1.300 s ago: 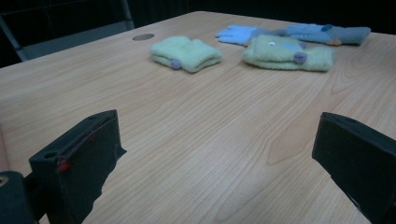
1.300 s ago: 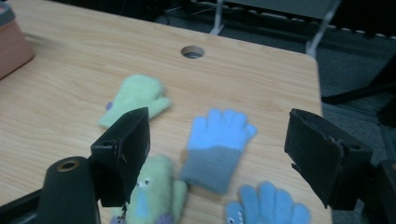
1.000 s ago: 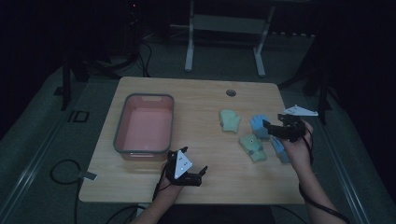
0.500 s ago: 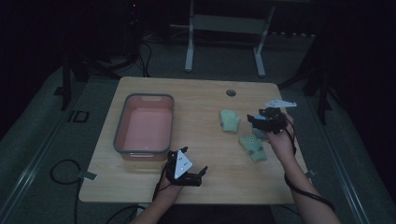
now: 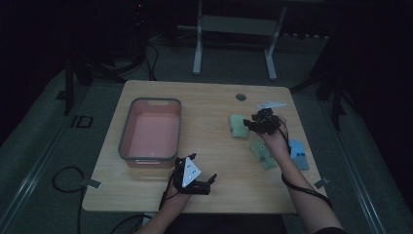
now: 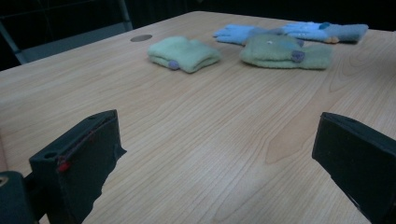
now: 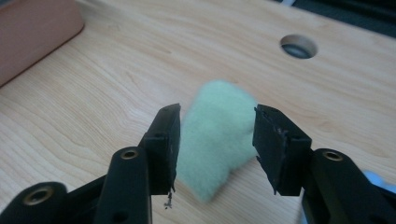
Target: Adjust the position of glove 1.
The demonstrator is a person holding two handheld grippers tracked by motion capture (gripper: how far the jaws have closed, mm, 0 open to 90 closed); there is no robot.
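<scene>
A folded pale green glove (image 5: 237, 126) lies right of the table's middle. My right gripper (image 5: 247, 125) is over its right side. In the right gripper view the jaws stand open on either side of the green glove (image 7: 215, 135), and I cannot tell whether they touch it. A second green glove (image 5: 263, 154) and a blue glove (image 5: 297, 154) lie nearer, beside the right forearm. My left gripper (image 5: 209, 179) rests near the front edge, open and holding nothing. Its own view looks across bare wood at the green gloves (image 6: 184, 53) (image 6: 285, 51) and the blue glove (image 6: 289, 31).
A grey-rimmed pink bin (image 5: 128, 127) stands on the table's left half, just beyond the left gripper. A round cable hole (image 5: 240, 96) sits near the far edge. Dark floor, cables and a stand's legs surround the table.
My right gripper has travelled left, from over the blue and near green gloves to the far green glove. The left gripper has stayed put.
</scene>
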